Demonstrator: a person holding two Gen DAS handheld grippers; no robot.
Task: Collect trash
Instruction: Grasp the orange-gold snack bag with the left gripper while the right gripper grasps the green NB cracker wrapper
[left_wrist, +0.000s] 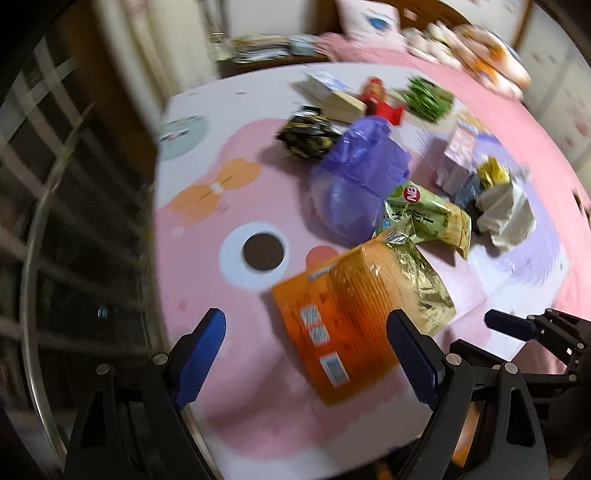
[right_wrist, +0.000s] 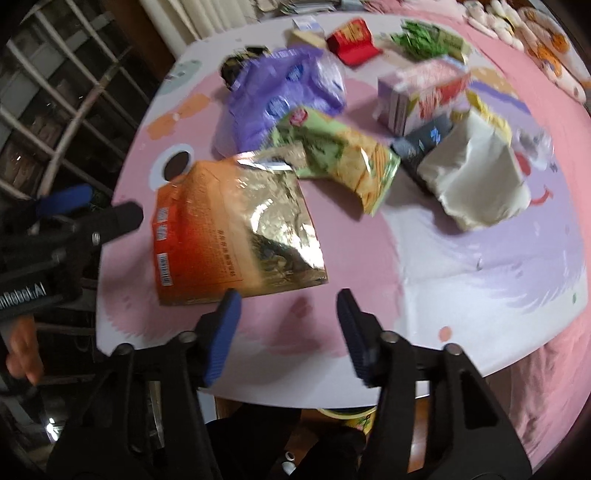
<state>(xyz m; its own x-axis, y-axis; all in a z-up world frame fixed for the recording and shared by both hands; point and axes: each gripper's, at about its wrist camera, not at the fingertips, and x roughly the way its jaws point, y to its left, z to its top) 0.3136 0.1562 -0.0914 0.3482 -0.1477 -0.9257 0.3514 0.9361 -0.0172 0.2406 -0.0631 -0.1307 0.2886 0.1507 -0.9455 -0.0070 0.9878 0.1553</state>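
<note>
Both views are smeared by motion blur, so most print on the wrappers cannot be read. The trash lies scattered over a round table under a pink and lilac cartoon-printed cloth (right_wrist: 369, 280).

Nearest both cameras is a flat orange snack bag with a torn-open silver foil end (right_wrist: 236, 229); it lies on the cloth, and its lower edge is partly covered by the left claw's fingers in the left wrist view. Just beyond it, touching or overlapping its foil end, is a crumpled pale green crisp packet (right_wrist: 343, 162). Behind that sits a bunched purple plastic bag (right_wrist: 284, 99), which hides part of a dark black-and-yellow wrapper (left_wrist: 306, 136). To the right are a crushed white paper bag (right_wrist: 476, 181), a small dark packet (right_wrist: 421, 147) half under it, and a pink-and-lilac carton (right_wrist: 421, 96). At the far edge a red packet (right_wrist: 352, 42), a green wrapper (right_wrist: 424, 44) and a pale box (left_wrist: 340, 103) are too blurred to identify further.

The left gripper (left_wrist: 306, 354) has its blue-padded jaws spread wide above the orange bag — nothing is clamped. The right gripper (right_wrist: 288, 328) has its jaws parted, with bare cloth between them, and holds nothing. A hand (right_wrist: 22, 354) shows at the left edge, cut off.
</note>
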